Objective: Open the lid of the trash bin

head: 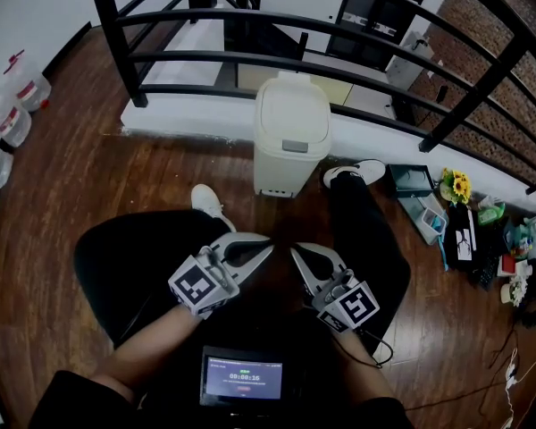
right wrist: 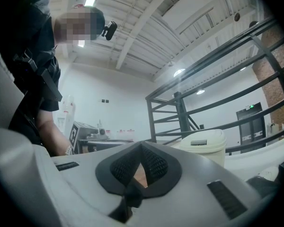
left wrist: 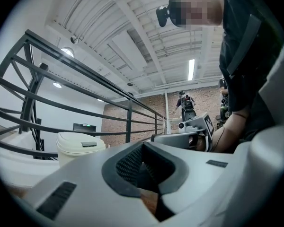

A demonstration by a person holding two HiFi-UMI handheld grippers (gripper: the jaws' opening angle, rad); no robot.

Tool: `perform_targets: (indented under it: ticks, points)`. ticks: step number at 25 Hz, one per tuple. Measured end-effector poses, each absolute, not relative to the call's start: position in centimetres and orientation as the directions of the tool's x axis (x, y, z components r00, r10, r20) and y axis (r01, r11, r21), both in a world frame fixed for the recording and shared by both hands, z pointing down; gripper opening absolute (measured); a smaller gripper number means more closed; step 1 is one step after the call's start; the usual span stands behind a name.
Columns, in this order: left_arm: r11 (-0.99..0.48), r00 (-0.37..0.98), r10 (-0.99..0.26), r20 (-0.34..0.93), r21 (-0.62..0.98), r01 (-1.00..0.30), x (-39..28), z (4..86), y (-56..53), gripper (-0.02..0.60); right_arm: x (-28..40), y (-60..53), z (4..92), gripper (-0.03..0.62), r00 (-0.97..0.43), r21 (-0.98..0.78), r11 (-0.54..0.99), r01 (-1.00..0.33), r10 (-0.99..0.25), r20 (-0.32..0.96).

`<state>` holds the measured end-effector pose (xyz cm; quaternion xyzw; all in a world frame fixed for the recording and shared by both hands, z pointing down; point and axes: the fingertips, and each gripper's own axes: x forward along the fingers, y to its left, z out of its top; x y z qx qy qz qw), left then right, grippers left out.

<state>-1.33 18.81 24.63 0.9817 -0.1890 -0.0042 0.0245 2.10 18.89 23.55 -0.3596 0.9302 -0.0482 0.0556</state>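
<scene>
A cream trash bin point(head: 288, 155) stands on the wood floor in front of a black railing point(head: 357, 47), its lid point(head: 292, 113) down. The bin also shows in the left gripper view point(left wrist: 79, 148) and the right gripper view point(right wrist: 204, 145), lid down in both. My left gripper point(head: 266, 247) and right gripper point(head: 295, 252) are held low over the person's lap, well short of the bin. Both have their jaws together with nothing between them, as the left gripper point(left wrist: 144, 144) and the right gripper point(right wrist: 142, 144) show close up.
The person's white shoes point(head: 207, 201) point(head: 357, 173) rest on either side of the bin's base. Water bottles point(head: 9, 105) line the left wall. Small clutter with a sunflower point(head: 456, 186) and boxes lies at the right. A screen point(head: 243, 378) sits at the lap.
</scene>
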Motion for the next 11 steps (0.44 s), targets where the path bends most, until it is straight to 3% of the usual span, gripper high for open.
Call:
perform_targets:
  ticks: [11]
  points:
    - [-0.929, 0.930, -0.366, 0.001, 0.049, -0.366, -1.20, 24.64, 19.31, 0.037, 1.79, 19.32, 23.59, 0.028, -0.742, -0.126, 0.742, -0.658, -0.668, -0.059]
